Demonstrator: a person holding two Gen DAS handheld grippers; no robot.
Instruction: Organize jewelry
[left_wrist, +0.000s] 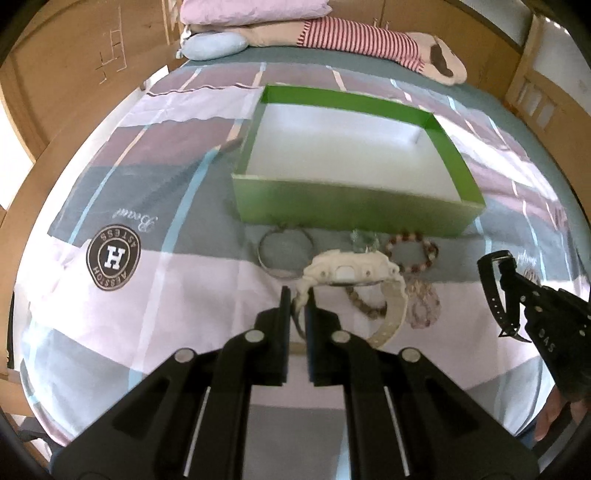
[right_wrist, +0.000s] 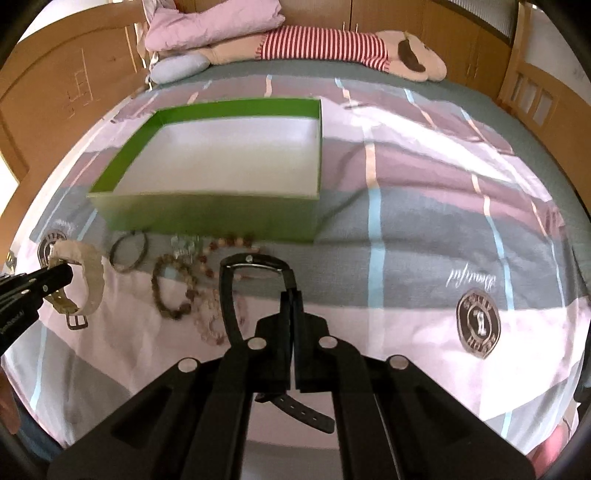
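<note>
A bed (left_wrist: 147, 192) with a striped cover carries an empty green box (left_wrist: 332, 210). Left wrist view: the left tool (left_wrist: 298, 295) is clamped on the white watch (left_wrist: 351, 271), lifted near the box; bracelets (left_wrist: 410, 251) lie below. Right wrist view: the right tool (right_wrist: 291, 295) pinches the black watch (right_wrist: 255, 266). Nothing appears boxed yet.

Patchwork bedspread (left_wrist: 155, 177), pink pillow (right_wrist: 214, 22), striped plush toy (right_wrist: 354, 48), blue cushion (left_wrist: 214, 45), wooden headboard (right_wrist: 74, 74)
</note>
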